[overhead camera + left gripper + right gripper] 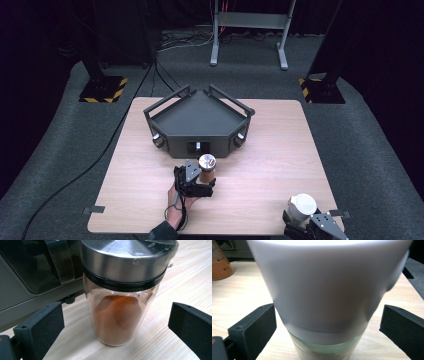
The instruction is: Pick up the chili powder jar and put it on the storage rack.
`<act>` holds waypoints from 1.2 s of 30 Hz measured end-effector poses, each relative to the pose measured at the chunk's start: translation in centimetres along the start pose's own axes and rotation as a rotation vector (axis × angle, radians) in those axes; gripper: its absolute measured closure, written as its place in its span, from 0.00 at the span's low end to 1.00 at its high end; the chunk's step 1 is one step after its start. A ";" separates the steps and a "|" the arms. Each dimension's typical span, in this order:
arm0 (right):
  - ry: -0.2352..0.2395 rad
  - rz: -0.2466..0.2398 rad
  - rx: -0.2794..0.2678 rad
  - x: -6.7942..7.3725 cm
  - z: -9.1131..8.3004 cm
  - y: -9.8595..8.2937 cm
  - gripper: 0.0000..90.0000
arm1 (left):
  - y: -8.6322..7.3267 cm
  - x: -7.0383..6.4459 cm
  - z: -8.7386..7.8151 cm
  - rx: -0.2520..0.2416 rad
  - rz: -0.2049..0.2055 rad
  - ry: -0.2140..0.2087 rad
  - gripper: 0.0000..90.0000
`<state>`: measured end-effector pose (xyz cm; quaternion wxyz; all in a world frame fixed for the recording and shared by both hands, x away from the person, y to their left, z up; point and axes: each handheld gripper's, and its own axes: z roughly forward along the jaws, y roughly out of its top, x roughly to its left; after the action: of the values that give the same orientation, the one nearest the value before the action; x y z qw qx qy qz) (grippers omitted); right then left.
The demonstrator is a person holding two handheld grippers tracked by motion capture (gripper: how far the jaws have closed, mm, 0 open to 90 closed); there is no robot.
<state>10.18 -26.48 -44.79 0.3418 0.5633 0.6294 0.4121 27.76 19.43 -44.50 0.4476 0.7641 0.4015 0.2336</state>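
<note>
A glass spice jar (pixel 117 317) of orange-brown powder with a steel lid stands upright on the wooden table (pixel 260 150), just in front of the black three-cornered rack (pixel 200 120). My left gripper (pixel 116 326) is open around it, with a gap between each jaw and the glass. In the high view the jar (pixel 206 164) sits at the left gripper (pixel 200 179). A second jar with a big white cap (pixel 329 285) and greenish glass below stands near the table's front right corner (pixel 301 205). My right gripper (pixel 328 327) is open around it, jaws apart from it.
The rack (pixel 27 272) is close behind the spice jar. The table's front edge and right edge lie near the right gripper (pixel 306 224). The orange jar (pixel 219 266) appears far left in the right gripper view. Bare wood lies between the two jars.
</note>
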 end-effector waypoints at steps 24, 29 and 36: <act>0.004 -0.009 0.017 0.0 0.0 0.3 0.00 | 0.3 0.7 1.4 0.003 -0.002 -0.025 0.00; -0.001 -0.008 0.016 0.0 -0.1 0.3 0.00 | 0.3 0.8 1.8 -0.007 0.005 -0.040 0.00; 0.000 -0.010 0.023 0.0 0.0 0.3 0.00 | 0.4 0.9 2.1 -0.009 0.006 -0.037 0.00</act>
<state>10.34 -26.42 -44.54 0.3376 0.5641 0.6367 0.4031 29.92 18.98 -45.14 0.4575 0.7676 0.3897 0.2227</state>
